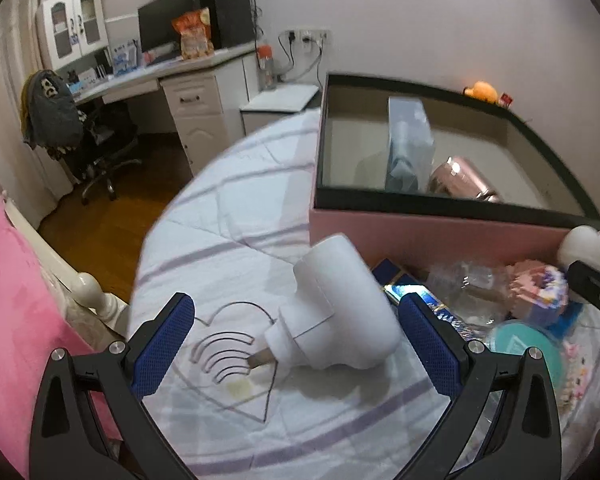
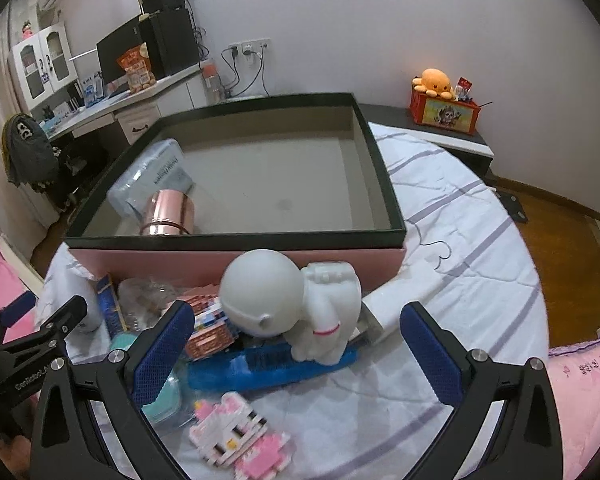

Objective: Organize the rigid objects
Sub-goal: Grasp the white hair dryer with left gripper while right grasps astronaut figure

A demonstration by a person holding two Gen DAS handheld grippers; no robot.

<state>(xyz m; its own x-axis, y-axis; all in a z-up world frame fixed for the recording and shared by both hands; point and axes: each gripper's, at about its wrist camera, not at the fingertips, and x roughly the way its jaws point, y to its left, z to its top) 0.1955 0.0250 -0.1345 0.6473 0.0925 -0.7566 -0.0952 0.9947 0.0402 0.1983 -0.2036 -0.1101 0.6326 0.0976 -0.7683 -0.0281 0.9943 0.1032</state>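
Note:
A white hair dryer (image 1: 340, 304) lies on the bed sheet between the open fingers of my left gripper (image 1: 296, 344). My right gripper (image 2: 296, 344) is open around a white astronaut figure (image 2: 288, 300) that stands on a blue hairbrush (image 2: 268, 368). A big pink box with a black rim (image 2: 236, 240) sits behind them; it shows in the left wrist view too (image 1: 432, 236). Inside lie a pale blue packet (image 2: 152, 180) and a rose-gold tin (image 2: 168, 212). A pink brick figure (image 2: 236, 436) lies in front.
A teal round case (image 2: 160, 400), a brick-built toy (image 2: 208, 328), a clear plastic wrapper (image 2: 148, 296) and a blue book (image 2: 108, 304) crowd the box's front. A desk (image 1: 160, 76) and chair (image 1: 80, 136) stand left. A pink pillow (image 1: 8, 320) lies near left.

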